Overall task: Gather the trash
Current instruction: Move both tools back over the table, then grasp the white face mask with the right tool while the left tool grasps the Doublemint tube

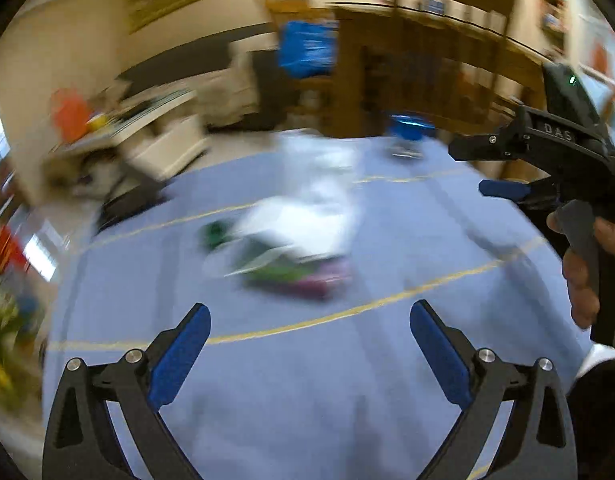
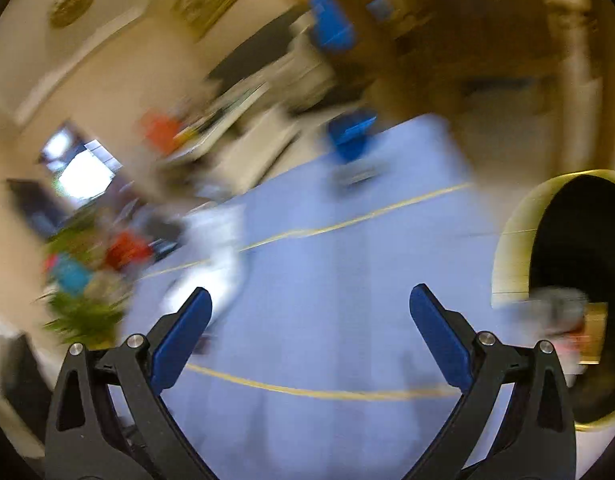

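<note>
- Trash pile (image 1: 283, 248), a blurry mess of white, green and purple wrappers, sits mid-frame on the blue-clothed surface (image 1: 307, 400) in the left wrist view
- left tongs (image 1: 310, 316) are spread wide, nothing between them
- right tongs (image 2: 310, 304) are gaping too, empty
- round bin (image 2: 519, 240) lies tipped on its side at the right edge, some litter (image 2: 555, 312) at its mouth
- everything's motion-smeared

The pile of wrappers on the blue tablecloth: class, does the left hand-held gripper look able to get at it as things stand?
Probably yes. The left hand-held gripper is open and empty, and only bare tablecloth lies between it and the blurred pile of wrappers.
</note>
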Demonstrator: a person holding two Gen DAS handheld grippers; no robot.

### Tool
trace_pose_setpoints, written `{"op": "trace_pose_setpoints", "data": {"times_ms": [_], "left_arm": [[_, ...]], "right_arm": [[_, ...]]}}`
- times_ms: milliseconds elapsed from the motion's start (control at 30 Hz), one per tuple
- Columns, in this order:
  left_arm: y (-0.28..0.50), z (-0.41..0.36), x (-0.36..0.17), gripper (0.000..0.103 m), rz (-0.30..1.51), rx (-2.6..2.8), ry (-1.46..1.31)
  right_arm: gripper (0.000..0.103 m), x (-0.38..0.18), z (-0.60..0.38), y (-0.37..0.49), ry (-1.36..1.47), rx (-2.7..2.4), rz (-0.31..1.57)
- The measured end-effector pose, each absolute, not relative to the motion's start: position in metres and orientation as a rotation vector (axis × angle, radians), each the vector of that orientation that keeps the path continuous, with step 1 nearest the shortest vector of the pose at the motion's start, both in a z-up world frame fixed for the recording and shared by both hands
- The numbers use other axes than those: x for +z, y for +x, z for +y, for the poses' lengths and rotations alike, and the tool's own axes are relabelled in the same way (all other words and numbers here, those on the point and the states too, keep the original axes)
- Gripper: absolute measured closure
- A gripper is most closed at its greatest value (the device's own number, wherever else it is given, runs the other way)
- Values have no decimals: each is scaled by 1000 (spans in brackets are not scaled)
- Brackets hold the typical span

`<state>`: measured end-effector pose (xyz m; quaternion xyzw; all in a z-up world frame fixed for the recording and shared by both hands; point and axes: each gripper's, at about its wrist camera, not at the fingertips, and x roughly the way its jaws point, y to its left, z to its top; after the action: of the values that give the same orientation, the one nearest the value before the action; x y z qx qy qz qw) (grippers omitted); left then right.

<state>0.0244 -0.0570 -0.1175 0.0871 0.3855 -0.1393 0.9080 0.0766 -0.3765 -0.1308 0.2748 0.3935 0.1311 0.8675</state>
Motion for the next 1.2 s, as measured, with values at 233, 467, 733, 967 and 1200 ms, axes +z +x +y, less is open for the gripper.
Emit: {"op": "trace_pose_setpoints", "data": {"times_ms": [233, 467, 733, 967, 1200], "left_arm": [[38, 43, -116, 7, 817, -135, 24], [43, 72, -120, 7, 835, -118, -34], [61, 48, -126, 7, 850, -210, -18], [91, 4, -127, 7, 918, -288, -62], [94, -74, -139, 9, 926, -420, 101]], "right_arm": [[38, -165, -300, 187, 609, 394, 973], [102, -156, -258, 203, 529, 450, 989], [102, -109, -340, 103, 703, 490, 775], [102, -124, -457, 30, 806, 306, 674], [102, -149, -486, 19, 886, 293, 641]]}}
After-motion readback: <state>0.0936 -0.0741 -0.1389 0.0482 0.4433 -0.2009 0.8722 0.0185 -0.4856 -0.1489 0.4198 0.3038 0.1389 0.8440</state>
